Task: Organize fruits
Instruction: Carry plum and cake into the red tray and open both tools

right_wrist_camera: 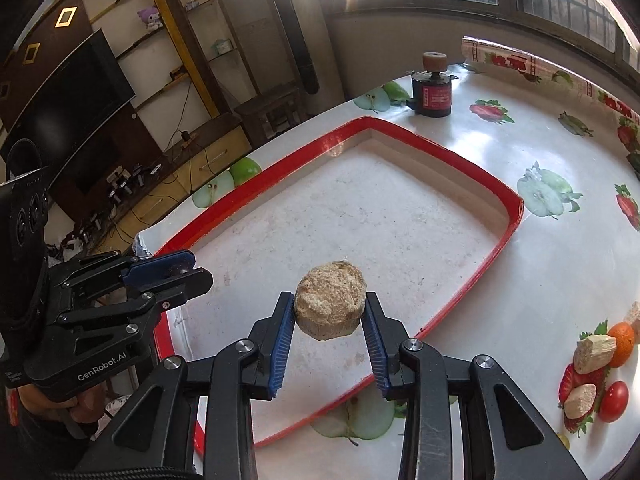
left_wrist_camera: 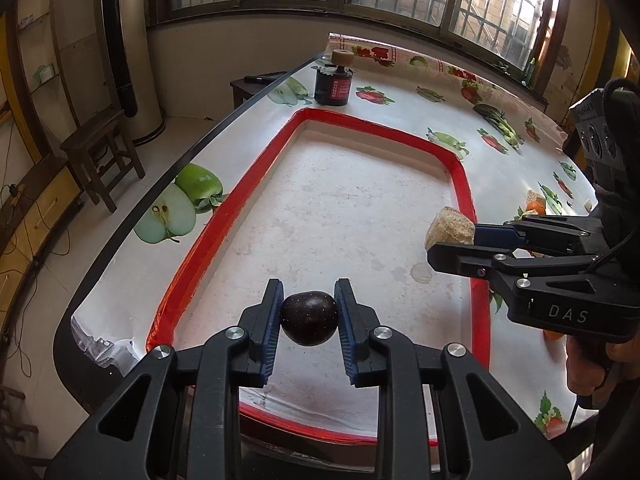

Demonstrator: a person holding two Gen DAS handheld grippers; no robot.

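Left wrist view: left gripper pinches one dark round fruit over the red-rimmed tray; to its right, right gripper clamps one beige chunk
Right wrist view: beside that gripper's right, one orange, one tomato, two pale pieces; far ahead, one dark jar

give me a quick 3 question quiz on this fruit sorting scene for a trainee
1. True or false: the left gripper is shut on the dark round fruit.
2. What does the right gripper hold? A) an orange B) a tan rough chunk C) a tomato
3. Fill in: the tray on the table has a ___ rim.

Key: 1 true. 2 B, the tan chunk; the orange and tomato lie on the table. 3 red.
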